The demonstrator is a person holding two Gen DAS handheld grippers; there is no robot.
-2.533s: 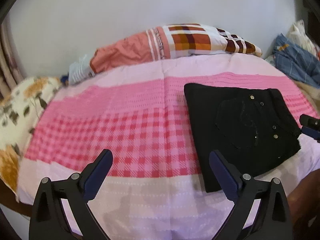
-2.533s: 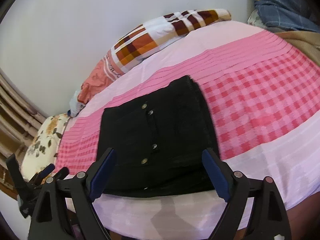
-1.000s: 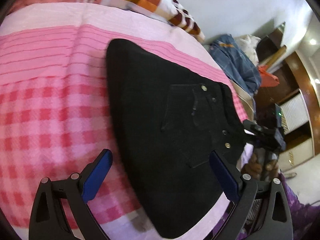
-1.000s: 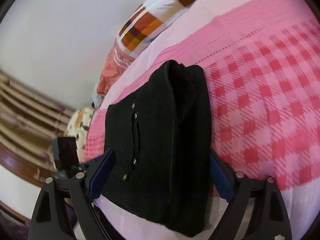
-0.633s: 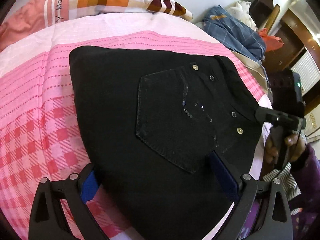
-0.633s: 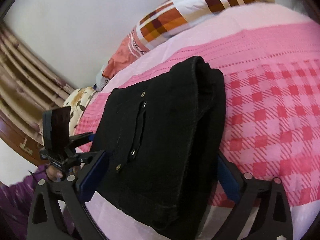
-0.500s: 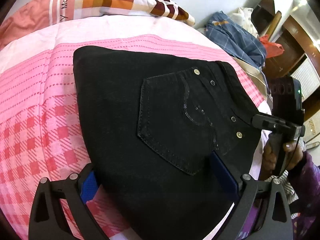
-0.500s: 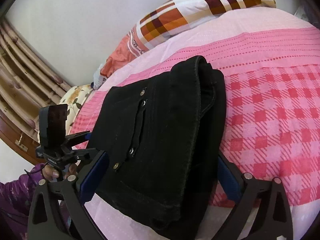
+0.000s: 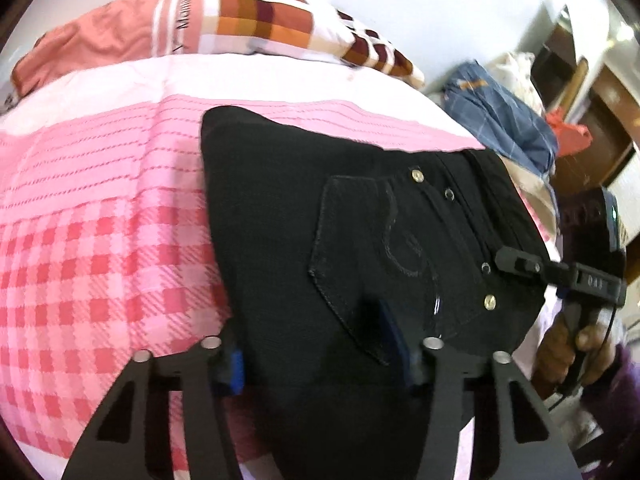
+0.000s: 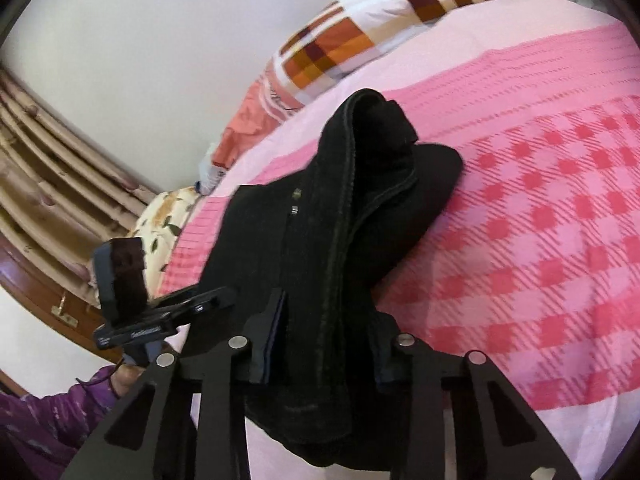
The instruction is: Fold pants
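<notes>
Your folded black pants [image 9: 352, 208] lie on a pink checked bedspread [image 9: 100, 264], near its bottom edge in both views. In the left wrist view they fill the centre and right of the frame, with the long axis running from the upper left down to the lower right. The waistband sits at the right, and a back pocket and metal rivets face up.

Your left gripper [image 9: 316, 356] has just been closing. Its blue pads now pinch the near edge of the pants at the bottom centre of the frame. Your right gripper [image 10: 324, 340] has also just been closing, and it clamps a thick bundle of the same cloth at the bottom centre of its own view.

Only the right wrist view shows the stacked layers bunched and lifting off the bed, rising toward the upper centre. It also shows a floral pillow [image 10: 164, 220] and curtains at the left. Only the left wrist view shows the flat pocket side, a blue checked garment [image 9: 500, 120] and wooden furniture at the upper right. A plaid pillow [image 9: 256, 20] lies along the top of the bed.
</notes>
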